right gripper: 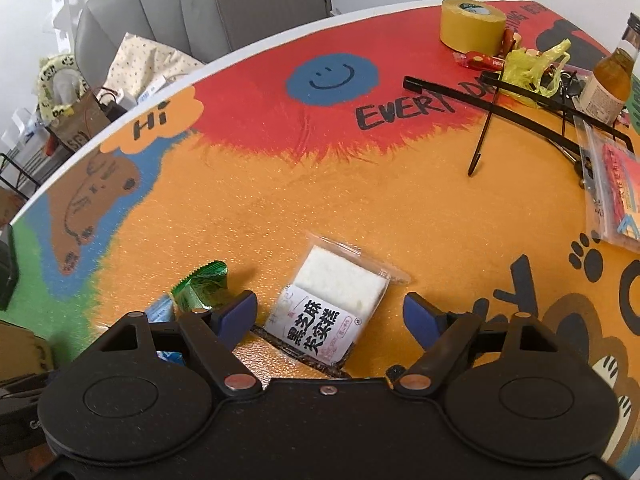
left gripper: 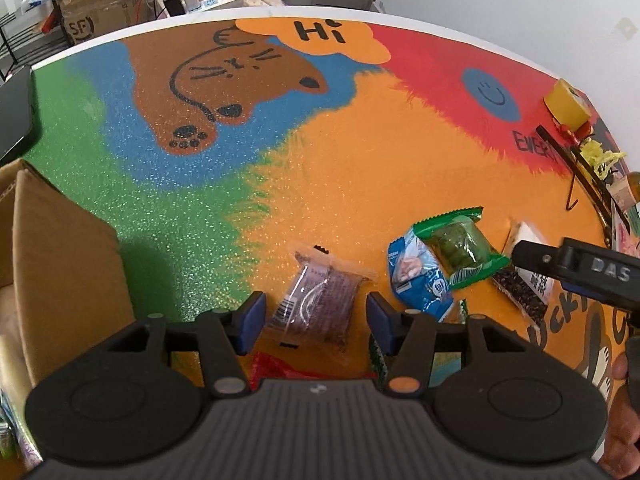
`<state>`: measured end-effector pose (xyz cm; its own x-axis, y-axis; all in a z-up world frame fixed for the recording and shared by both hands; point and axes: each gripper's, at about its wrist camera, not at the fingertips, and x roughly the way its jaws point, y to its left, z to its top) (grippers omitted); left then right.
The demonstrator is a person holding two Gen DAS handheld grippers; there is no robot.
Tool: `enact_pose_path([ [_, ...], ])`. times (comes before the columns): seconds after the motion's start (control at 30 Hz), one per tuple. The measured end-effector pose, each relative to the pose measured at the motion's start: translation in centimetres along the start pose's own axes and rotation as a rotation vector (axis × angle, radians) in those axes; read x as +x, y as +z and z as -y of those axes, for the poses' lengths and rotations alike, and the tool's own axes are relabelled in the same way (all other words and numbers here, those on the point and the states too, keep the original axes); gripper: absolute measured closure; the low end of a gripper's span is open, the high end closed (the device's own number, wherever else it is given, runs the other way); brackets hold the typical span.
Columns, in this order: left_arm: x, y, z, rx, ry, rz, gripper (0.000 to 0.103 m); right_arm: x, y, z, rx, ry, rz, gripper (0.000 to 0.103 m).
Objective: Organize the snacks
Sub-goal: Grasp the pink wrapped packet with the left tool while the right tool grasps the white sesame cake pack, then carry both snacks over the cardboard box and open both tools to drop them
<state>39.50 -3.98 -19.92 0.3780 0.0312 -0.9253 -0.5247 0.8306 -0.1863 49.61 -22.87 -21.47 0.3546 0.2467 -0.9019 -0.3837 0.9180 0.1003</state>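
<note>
Left gripper (left gripper: 316, 312) gapes around purple pack (left gripper: 320, 300), right gripper (right gripper: 330, 312) around white pack (right gripper: 336, 304), neither gripped; mat (left gripper: 340, 152) beyond bare.

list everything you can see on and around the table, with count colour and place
purple snack packet: 1, clear wrap, between left claw fingers
green snack packet: 1, green, lying on the blue one
blue snack packet: 1, blue, right of purple packet
white sesame snack packet: 1, white, between right claw fingers
red wrapper: 1, red, under left claw
cardboard box: 1, brown, table's left edge
tape roll: 1, yellow, far right
bottle: 1, amber, far right
table mat: 1, multicoloured cartoon print
left claw: 1, black, blue pads, open
right claw: 1, black, blue pads, open
</note>
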Motion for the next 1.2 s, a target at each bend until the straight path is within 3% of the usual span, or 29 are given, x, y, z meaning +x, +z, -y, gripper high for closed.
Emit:
enact_pose_path([
  [0.07, 0.1, 0.0, 0.2, 0.005, 0.002, 0.008, 0.048, 0.4, -0.1, 0.0, -0.001, -0.011, -0.028, 0.031],
  [0.13, 0.2, 0.0, 0.5, 0.022, 0.013, 0.013, 0.055, 0.9, -0.3, 0.2, 0.000, -0.020, -0.070, 0.046],
  [0.2, 0.2, 0.1, 0.7, 0.035, 0.023, 0.018, 0.069, 0.7, -0.8, 0.2, -0.020, -0.037, -0.069, 0.057],
  [0.63, -2.3, -1.0, 1.0, 0.034, -0.053, 0.034, 0.073, -3.4, -3.4, 0.9, 0.019, -0.007, -0.035, 0.059],
  [1.2, -11.0, -1.4, -2.3, 0.047, -0.128, 0.121, 0.074, -10.5, -5.9, -4.7, 0.008, 0.047, 0.083, 0.059],
])
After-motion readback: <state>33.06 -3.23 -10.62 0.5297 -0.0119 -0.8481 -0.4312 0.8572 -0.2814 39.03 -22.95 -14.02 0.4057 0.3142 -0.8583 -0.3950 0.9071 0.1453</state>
